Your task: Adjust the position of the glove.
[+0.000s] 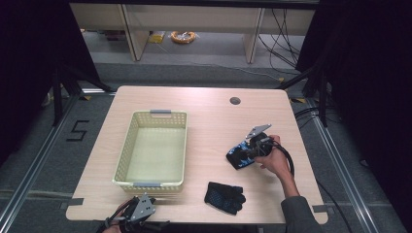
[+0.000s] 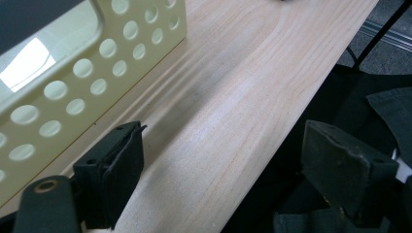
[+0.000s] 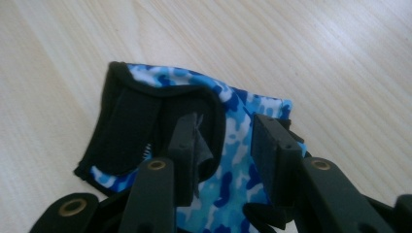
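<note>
- Two gloves lay on the tabletop, none in the basket.
- My right gripper had its jaws straddling the blue camouflage glove, not yet clamped.
- The black glove waited untouched; my left gripper idled, jaws released.

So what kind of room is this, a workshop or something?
Probably a lab set up for recording, not a workshop: a lone table ringed by black curtains, a floor marking "5", and cables trailing across the floor.
</note>
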`<action>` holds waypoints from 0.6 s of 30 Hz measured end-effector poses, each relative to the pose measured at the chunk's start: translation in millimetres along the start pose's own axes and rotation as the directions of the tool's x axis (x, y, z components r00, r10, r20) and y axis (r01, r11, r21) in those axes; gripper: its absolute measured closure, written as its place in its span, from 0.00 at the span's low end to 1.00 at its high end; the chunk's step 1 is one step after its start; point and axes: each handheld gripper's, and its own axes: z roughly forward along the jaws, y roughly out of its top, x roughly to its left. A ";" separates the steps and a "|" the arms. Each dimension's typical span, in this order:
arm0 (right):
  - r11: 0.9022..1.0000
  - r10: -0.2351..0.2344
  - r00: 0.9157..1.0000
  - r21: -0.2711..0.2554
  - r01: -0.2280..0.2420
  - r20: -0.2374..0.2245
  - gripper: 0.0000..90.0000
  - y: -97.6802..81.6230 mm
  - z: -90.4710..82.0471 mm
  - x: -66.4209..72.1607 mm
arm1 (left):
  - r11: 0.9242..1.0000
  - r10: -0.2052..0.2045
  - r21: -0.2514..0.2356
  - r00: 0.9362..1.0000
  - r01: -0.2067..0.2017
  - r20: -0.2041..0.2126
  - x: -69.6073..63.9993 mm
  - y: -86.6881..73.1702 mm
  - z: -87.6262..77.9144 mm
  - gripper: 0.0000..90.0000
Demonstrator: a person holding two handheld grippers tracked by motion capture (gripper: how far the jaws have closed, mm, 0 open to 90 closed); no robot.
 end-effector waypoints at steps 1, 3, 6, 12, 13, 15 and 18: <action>1.000 -0.004 1.000 -0.003 0.004 0.005 0.71 -0.4 2.1 -1.2 | 1.000 0.002 0.000 1.000 -0.002 0.000 0.2 0.0 -0.1 0.17; 1.000 -0.006 1.000 0.012 0.007 -0.002 0.72 0.2 2.2 -2.3 | 1.000 0.006 0.005 1.000 -0.006 -0.001 0.5 0.1 -0.4 0.17; 1.000 0.018 1.000 0.006 -0.018 0.001 0.73 1.2 7.9 -1.0 | 1.000 0.000 0.001 1.000 0.000 0.002 0.0 0.1 -0.3 0.17; 0.996 0.086 0.996 0.001 -0.086 -0.002 0.84 0.5 13.4 -2.0 | 1.000 -0.012 0.000 1.000 0.012 0.006 -1.4 0.1 -0.5 0.17; 0.994 0.105 0.994 -0.002 -0.105 -0.016 0.89 -0.1 12.6 -2.1 | 1.000 -0.005 0.007 1.000 0.005 0.004 -0.9 0.2 -0.7 0.17; 0.994 0.110 0.994 0.005 -0.109 -0.013 0.93 -0.5 11.7 -3.6 | 1.000 -0.002 0.009 1.000 0.002 0.003 -0.8 0.3 -1.1 0.17; 0.980 0.194 0.981 -0.046 -0.194 -0.002 0.98 -7.3 12.4 -4.1 | 1.000 -0.015 0.002 1.000 0.014 0.010 -2.1 0.3 -0.7 0.17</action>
